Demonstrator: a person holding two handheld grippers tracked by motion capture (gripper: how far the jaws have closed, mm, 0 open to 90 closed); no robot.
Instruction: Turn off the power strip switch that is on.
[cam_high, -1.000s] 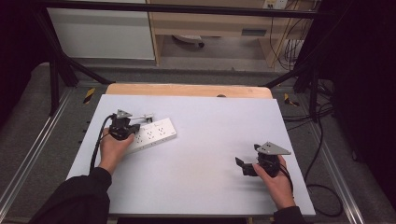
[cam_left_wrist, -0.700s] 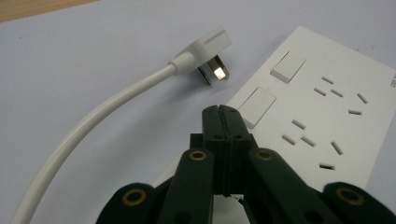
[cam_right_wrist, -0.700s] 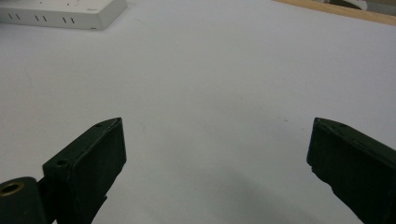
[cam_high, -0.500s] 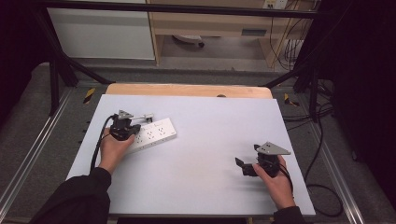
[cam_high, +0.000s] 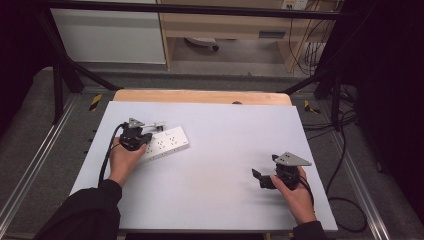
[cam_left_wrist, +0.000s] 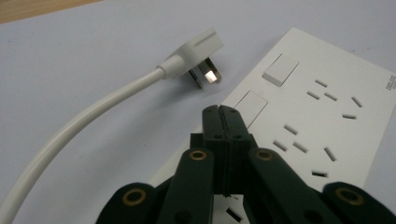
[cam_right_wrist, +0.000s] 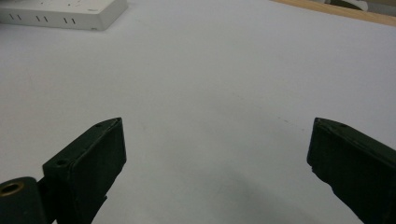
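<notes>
The left gripper (cam_left_wrist: 219, 114) has its jaws pressed together on nothing, poised over the strip (cam_left_wrist: 322, 116) near its switches. Compared with a second ago it has barely shifted; the strip lies in the same place on the table (cam_high: 225, 200). The plug (cam_left_wrist: 201, 56) lies loose just beside the strip, prongs showing. The right gripper (cam_high: 265, 172) rests well apart, jaws wide. Probably plugging in comes next.

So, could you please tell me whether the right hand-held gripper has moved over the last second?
No. The right hand-held gripper sits at the same spot relative to the table's near right corner, jaws open, as in the earlier pictures.
</notes>
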